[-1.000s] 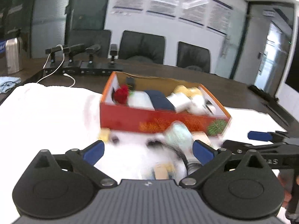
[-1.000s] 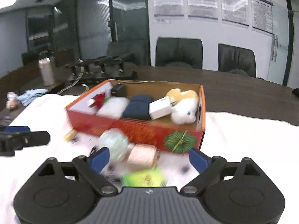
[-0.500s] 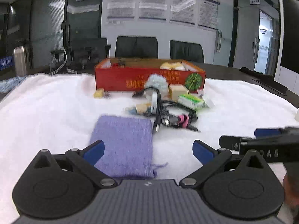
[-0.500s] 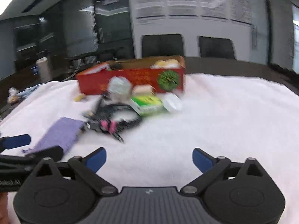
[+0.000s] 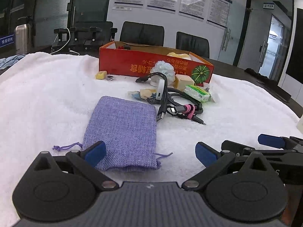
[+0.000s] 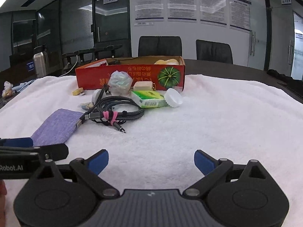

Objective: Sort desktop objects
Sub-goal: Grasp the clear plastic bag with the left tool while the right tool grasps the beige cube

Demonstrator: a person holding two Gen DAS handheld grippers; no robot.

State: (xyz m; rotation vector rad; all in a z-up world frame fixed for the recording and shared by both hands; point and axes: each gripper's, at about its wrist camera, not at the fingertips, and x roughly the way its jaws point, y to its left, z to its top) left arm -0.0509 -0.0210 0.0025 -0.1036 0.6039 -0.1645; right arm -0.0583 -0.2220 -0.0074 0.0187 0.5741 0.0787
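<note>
**Meeting room, white towel, both grippers held wide over a scatter of small things**

A meeting room with dark chairs and framed notices on the far wall, their print too small to read; a white towel (image 6: 217, 117) covers the table. At its far side stands a red cardboard box (image 6: 132, 75) with a green pumpkin picture and yellow East Asian lettering that appears upside down from here. The side of the left tool, seen from the right wrist camera, reads "Robot.AI". A blue sign beside the steel flask (image 6: 40, 61) carries white characters, not legible.

The left gripper (image 5: 149, 152) has its jaws spread wide and grips nothing; the near end of a purple drawstring pouch (image 5: 123, 126) lies flat between them, its left edge just by the left fingertip (image 5: 95, 151). I cannot tell whether the pad touches the fabric.

The right gripper (image 6: 151, 160) is likewise spread wide and empty, with only bare towel between its jaws. Ahead of them and slightly left lies a coiled braided cable (image 6: 117, 110) bound with a pink tie, one plug resting on the pouch's far corner. Beyond the cable, close against the box front, sit a green tissue packet (image 6: 149, 98), a white cap (image 6: 173, 97), a crumpled clear bag (image 6: 119, 82) and a tan block (image 6: 143, 86).
</note>
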